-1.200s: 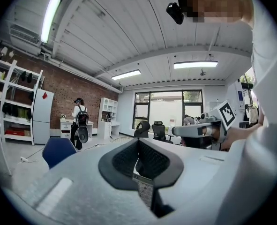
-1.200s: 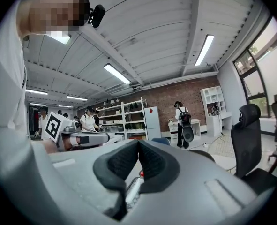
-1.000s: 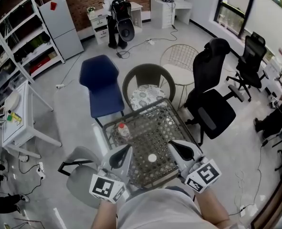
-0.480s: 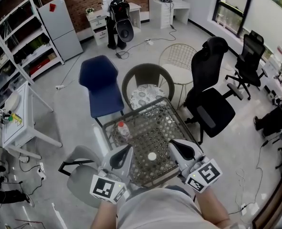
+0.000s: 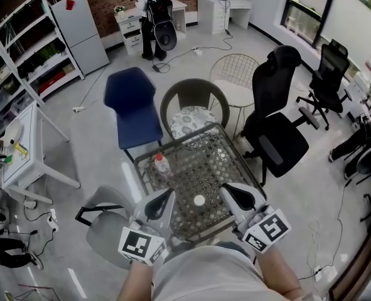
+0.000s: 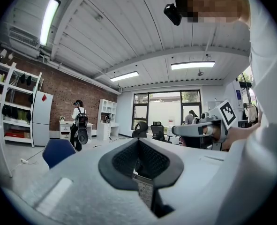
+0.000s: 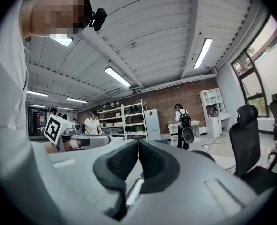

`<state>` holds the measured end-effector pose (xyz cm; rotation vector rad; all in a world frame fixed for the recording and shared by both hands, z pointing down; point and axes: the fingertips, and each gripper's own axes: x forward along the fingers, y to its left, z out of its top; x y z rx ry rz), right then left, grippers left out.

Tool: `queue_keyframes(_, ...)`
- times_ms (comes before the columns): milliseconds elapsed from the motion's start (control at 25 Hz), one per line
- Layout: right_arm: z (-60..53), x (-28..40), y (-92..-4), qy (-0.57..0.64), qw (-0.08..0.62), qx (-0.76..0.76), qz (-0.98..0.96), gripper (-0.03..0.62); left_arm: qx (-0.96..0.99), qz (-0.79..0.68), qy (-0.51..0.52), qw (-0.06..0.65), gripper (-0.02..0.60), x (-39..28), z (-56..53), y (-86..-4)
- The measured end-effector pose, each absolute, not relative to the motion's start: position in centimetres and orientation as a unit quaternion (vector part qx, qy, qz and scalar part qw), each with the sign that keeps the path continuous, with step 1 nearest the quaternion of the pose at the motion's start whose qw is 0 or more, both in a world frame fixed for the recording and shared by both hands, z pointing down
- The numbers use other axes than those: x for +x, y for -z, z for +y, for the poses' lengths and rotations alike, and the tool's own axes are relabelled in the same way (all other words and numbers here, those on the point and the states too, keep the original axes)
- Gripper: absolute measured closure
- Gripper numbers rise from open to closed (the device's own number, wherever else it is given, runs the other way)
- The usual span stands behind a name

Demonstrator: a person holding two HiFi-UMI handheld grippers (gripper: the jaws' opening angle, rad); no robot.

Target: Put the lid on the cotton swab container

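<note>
Office room with glass-topped table [image 5: 213, 168], cotton swab container [image 5: 162, 166] standing at its left, white lid [image 5: 199, 200] lying apart near centre; left gripper [image 5: 166, 197] and right gripper [image 5: 228, 192] both clenched, empty, flanking the lid; apparently approach step, next requiring opened jaws over lid

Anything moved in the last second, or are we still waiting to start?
Nothing on the job moved. The left gripper and right gripper stay shut and empty at the near side of the table; the lid and container lie untouched. Only the head view drifted slightly.
</note>
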<state>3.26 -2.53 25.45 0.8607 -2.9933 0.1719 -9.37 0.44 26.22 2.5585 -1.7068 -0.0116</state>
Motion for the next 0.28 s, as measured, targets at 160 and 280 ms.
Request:
queue_keyframes(160, -2.39, 3.40, -25.76, -0.057, 0.013, 0.276, -0.959, 0.589, 0.830, -0.556, 0.003, 0.034, 0.574, -9.23, 0.59, -26.57)
queue_keyframes(280, -2.26, 3.62, -25.82, -0.057, 0.013, 0.276, -0.959, 0.589, 0.828, -0.560, 0.002, 0.036, 0.574, -9.20, 0.76, -26.70)
